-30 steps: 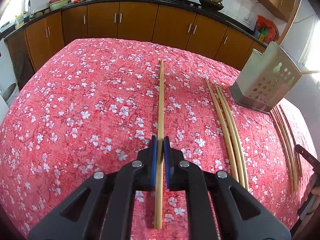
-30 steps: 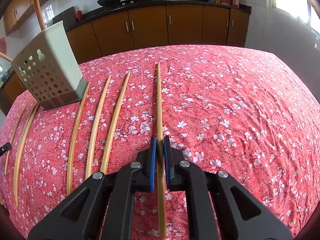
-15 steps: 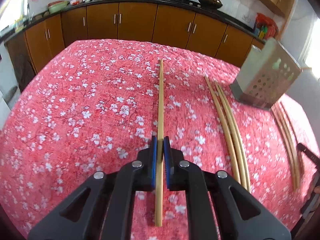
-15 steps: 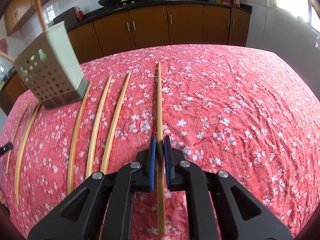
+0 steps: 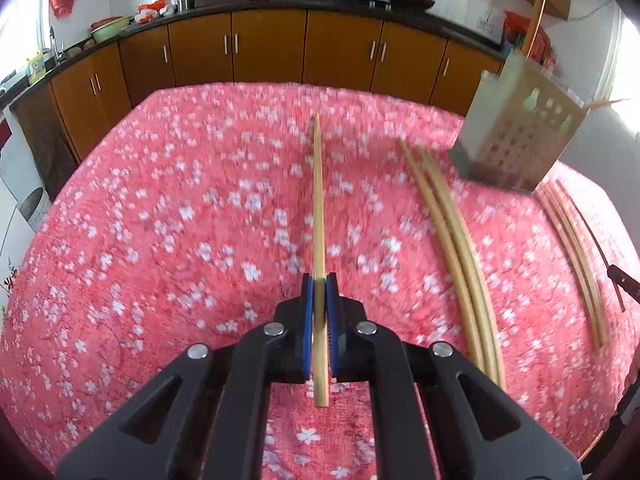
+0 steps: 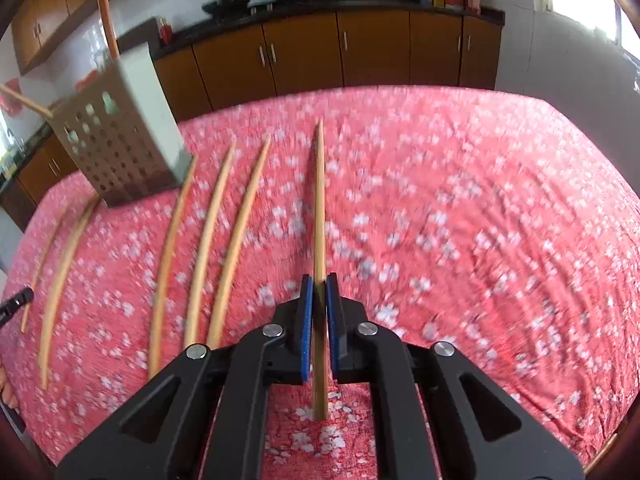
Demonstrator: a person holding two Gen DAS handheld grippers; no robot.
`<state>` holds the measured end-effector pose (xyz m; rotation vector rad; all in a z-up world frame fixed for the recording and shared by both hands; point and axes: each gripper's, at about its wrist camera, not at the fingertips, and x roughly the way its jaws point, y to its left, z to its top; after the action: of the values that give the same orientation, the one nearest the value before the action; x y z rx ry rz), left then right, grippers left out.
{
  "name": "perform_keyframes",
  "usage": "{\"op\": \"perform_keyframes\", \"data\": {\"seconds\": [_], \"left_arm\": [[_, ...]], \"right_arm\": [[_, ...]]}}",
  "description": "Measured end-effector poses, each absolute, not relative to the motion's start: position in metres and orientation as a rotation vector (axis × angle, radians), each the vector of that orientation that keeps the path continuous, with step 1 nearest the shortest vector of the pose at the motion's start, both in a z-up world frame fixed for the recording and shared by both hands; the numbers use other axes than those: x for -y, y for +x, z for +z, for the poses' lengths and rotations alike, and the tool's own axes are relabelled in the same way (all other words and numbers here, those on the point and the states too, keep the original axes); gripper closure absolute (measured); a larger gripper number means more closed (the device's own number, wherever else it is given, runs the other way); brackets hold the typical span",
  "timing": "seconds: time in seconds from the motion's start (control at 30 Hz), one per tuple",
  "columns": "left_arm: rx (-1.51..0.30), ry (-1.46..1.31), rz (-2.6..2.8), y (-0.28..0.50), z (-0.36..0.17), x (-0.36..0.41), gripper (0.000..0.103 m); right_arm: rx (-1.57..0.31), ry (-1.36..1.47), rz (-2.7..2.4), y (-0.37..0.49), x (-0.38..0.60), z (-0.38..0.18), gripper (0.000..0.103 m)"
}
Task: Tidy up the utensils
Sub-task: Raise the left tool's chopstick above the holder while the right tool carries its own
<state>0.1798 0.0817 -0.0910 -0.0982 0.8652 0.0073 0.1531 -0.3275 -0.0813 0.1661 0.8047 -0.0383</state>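
Note:
My left gripper (image 5: 319,280) is shut on a wooden chopstick (image 5: 317,200) that points forward, lifted above the red floral tablecloth (image 5: 160,240). My right gripper (image 6: 319,280) is shut on another wooden chopstick (image 6: 319,200), also held above the cloth. A grey perforated utensil holder (image 5: 516,140) stands at the right in the left wrist view and at the left in the right wrist view (image 6: 116,144); a chopstick (image 6: 105,8) sticks up out of it. Loose chopsticks (image 5: 452,240) lie on the cloth beside the holder; they also show in the right wrist view (image 6: 208,240).
More chopsticks (image 5: 576,248) lie on the holder's far side, seen in the right wrist view too (image 6: 60,276). Brown kitchen cabinets (image 5: 280,48) with a black counter and pans run behind the table. The table edge drops off on all sides.
Both grippers have risen and pulled back with their chopsticks; the table looks smaller and blurred, and the holder has shifted in both views.

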Motion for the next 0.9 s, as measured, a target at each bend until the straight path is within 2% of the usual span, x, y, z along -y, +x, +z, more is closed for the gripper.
{"op": "perform_keyframes", "data": {"seconds": [0.37,0.63,0.9], "left_arm": [[-0.549,-0.191,-0.025,0.158,0.010,-0.092,0.095],[-0.492,-0.202,-0.035,0.160,0.040,-0.095,0.096],[-0.414,-0.149,-0.126,0.151,0.092,-0.074,0.096]], "right_arm": [[-0.536,0.198,-0.049,0.129,0.337,0.000,0.095],[-0.478,0.189,-0.039,0.128,0.334,0.023,0.096],[-0.358,0.186,0.091,0.116,0.316,0.090,0.096]]}}
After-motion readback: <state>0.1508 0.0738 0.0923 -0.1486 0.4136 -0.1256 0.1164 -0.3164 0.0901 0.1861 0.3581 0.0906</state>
